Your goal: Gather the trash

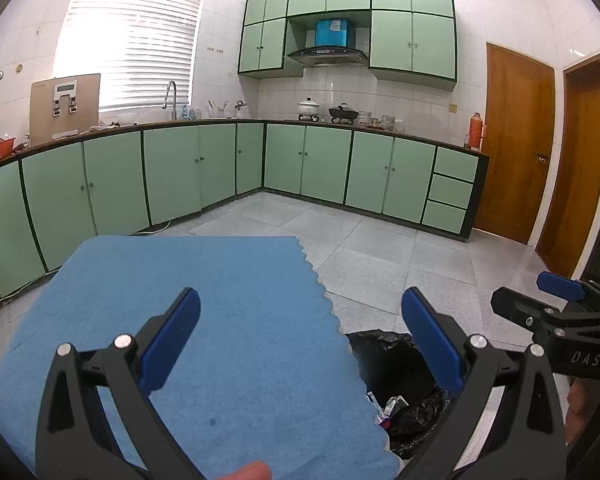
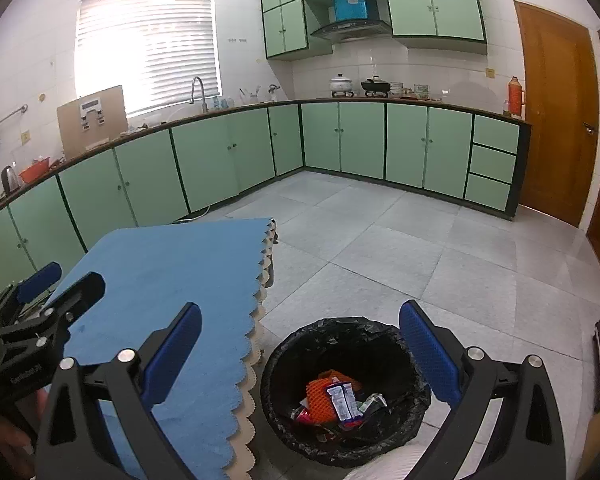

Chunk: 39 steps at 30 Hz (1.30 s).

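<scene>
We hold both grippers up over the scene, nothing in either. Left gripper: jaws spread wide, empty, hanging over the right edge of the blue cloth that covers the tabletop. Right gripper: jaws spread wide too, empty, directly above the trash bin.

In the right wrist view the bin sits on the floor at 6 o'clock, round, lined with a black bag, just beside the tabletop's scalloped edge. Trash already lies at the bottom: an orange net, wrappers, small packets. In the left wrist view only part of the bin shows, at 5 o'clock, tucked past the cloth's wavy edge, a few wrappers visible.

Edges: the cloth's scalloped border runs from 12 o'clock down to 6 in the right view, a tan layer peeking out under the blue. The cloth surface is bare in both views.

Open room: grey tile floor is wide open from 12 to 3 o'clock, out to the green cabinets along the far wall. Wooden door at 2 o'clock, shut. The counter above the cabinets is cluttered with pots, well apart from us.

The right gripper shows at 3 o'clock in the left view; the left gripper at 9 o'clock in the right view. The two stay apart, the tabletop edge between them.
</scene>
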Motion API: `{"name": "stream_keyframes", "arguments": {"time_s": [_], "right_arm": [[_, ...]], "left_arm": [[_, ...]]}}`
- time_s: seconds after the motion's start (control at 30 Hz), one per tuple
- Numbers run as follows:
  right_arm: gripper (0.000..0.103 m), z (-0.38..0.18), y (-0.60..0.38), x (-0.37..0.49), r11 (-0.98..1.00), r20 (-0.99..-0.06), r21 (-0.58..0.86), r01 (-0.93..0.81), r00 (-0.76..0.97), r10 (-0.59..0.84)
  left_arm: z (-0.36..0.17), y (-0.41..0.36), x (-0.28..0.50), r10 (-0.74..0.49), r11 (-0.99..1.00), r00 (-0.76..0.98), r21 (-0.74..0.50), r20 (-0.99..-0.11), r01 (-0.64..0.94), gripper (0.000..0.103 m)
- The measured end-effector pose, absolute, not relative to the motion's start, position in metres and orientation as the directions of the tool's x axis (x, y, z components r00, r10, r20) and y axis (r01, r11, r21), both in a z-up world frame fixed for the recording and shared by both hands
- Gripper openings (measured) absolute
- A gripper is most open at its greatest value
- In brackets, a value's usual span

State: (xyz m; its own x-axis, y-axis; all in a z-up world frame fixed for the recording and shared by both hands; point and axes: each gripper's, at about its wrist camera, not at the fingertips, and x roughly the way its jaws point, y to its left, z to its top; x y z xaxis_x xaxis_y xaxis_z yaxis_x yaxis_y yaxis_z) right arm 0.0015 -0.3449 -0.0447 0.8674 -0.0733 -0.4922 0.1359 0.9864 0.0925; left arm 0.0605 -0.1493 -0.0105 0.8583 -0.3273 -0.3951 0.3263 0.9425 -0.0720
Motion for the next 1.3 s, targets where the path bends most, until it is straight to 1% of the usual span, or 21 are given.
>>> {"name": "stream_keyframes", "arguments": {"time_s": [0.6, 1.3], "right_arm": [[0.097, -0.042, -0.322, 0.003, 0.993, -0.48, 0.065, 0.1, 0.875, -0.057], [0.097, -0.045, -0.322, 0.008, 0.993, -0.485, 0.079, 0.092, 0.874, -0.042]], "left_arm": [[-0.008, -0.128, 0.055, -0.305, 0.952, 0.872, -0.084, -0.383, 0.295, 0.097], [-0.009, -0.121, 0.056, -0.29, 0.956, 0.877, -0.072, -0.382, 0.285, 0.097]]}}
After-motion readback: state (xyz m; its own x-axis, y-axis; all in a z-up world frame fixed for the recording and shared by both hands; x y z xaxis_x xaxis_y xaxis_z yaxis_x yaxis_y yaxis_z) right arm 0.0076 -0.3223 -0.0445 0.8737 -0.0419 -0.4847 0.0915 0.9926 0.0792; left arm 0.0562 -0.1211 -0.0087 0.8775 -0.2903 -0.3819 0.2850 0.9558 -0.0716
